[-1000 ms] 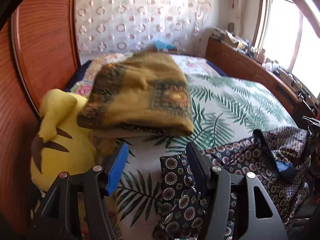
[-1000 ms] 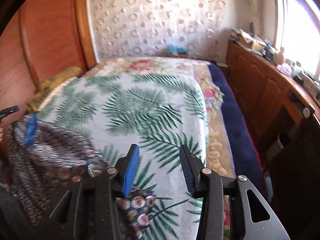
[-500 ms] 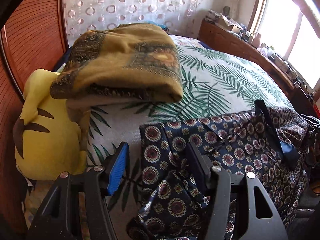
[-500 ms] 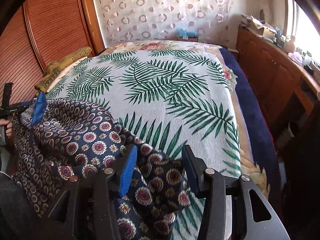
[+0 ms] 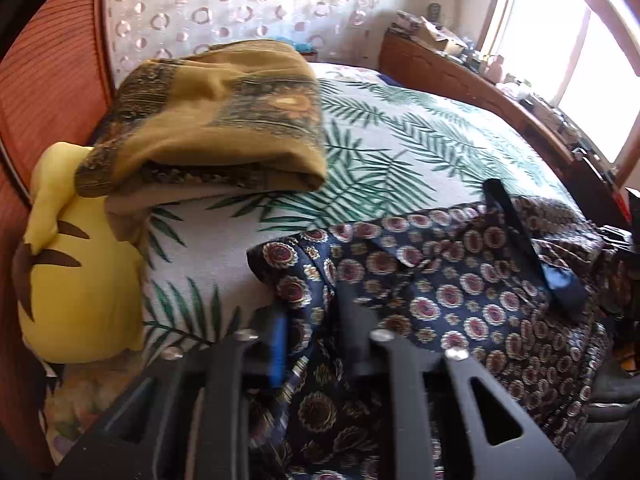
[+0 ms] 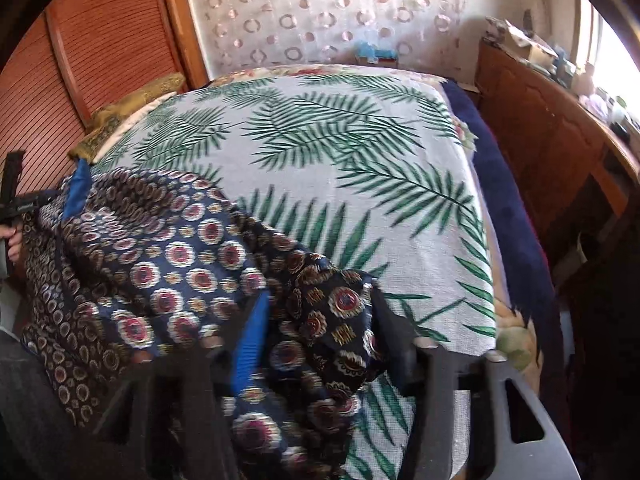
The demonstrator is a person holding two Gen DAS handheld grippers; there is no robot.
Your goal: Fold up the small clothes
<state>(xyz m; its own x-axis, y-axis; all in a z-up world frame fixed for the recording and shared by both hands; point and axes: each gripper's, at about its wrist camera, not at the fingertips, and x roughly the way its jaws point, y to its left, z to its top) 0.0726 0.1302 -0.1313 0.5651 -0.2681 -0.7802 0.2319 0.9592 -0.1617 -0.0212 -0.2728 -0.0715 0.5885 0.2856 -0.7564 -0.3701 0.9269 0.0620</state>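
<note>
Patterned garment (image 5: 460,292) between left hand-held gripper (image 5: 316,328) fingers; seemingly pinched

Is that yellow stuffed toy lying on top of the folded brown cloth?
No, the folded brown cloth lies partly over the yellow stuffed toy.

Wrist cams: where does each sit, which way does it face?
Left wrist: on left gripper, facing up the palm-leaf bedspread toward the folded mustard cloth and yellow plush toy; both fingers show.
Right wrist: on right gripper, facing the dotted curtain; fingers show.
Shared: navy medallion-print garment, bedspread, curtain.
</note>
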